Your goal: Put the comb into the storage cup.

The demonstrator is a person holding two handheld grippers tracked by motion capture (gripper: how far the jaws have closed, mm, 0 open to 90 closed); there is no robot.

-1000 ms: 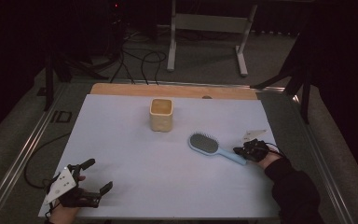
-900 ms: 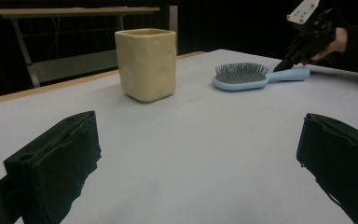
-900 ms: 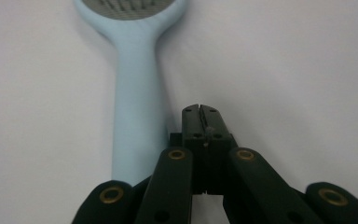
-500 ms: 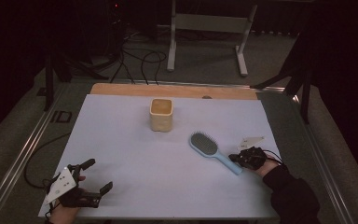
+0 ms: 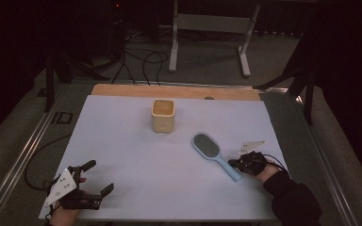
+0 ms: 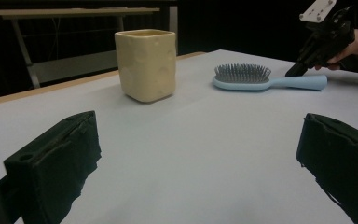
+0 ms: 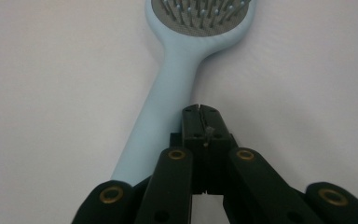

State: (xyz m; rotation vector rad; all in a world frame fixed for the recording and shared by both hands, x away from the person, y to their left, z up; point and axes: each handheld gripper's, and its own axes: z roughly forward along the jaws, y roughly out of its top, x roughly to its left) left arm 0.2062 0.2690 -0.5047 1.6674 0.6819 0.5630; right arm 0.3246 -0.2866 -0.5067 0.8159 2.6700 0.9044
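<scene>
Hairbrush (image 5: 211, 155): pale blue, oval bristled head, lying flat on desk (image 5: 136, 155).
Position: handle just left of right claw (image 5: 233, 164).
Right claw: clenched, empty.

Wide-apart black jaws, beyond them yellow cup (image 6: 145, 64), blue hairbrush (image 6: 261, 79), right gripper (image 6: 294, 72) at its handle.
</scene>
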